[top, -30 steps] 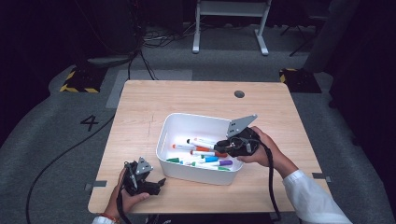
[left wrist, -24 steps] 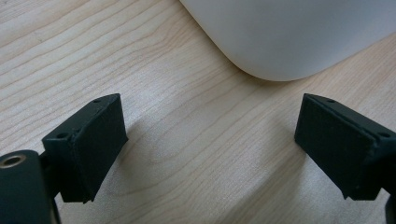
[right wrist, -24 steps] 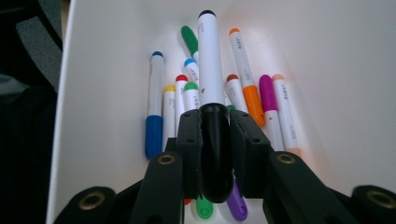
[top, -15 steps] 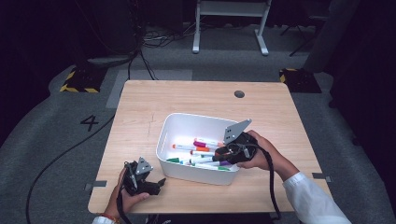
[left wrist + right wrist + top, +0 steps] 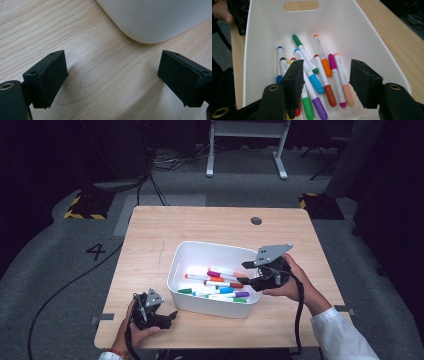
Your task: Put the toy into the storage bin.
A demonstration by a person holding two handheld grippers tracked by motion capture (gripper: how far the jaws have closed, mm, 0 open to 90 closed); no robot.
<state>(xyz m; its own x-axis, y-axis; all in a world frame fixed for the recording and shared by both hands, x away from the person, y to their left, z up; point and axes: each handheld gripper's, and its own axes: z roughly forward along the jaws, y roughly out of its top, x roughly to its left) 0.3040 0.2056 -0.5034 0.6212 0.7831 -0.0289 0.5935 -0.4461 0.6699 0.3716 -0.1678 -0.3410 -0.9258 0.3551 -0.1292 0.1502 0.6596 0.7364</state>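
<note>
A white plastic bin point(image 5: 186, 254) stands near the middle of the wooden table and holds several coloured markers point(image 5: 216, 285). My right gripper point(image 5: 244, 273) hangs over the bin's right end, open, its jaws pointing left at the markers with nothing between them. In the right gripper view the markers point(image 5: 322, 75) lie just beyond the spread jaws, inside the bin point(image 5: 372, 45). My left gripper point(image 5: 172, 314) rests low on the table at the front left, open and holding nothing. In the left gripper view a rounded corner of the bin point(image 5: 155, 20) sits just ahead of its jaws.
The table's front edge point(image 5: 210, 347) runs close behind the left gripper. A dark round hole point(image 5: 256, 220) marks the tabletop at the far side. A cable point(image 5: 299, 320) trails from the right gripper past the person's white sleeve point(image 5: 340, 335).
My right gripper has moved left and lower, from the bin's right rim to just above the markers. The left gripper has stayed still.
</note>
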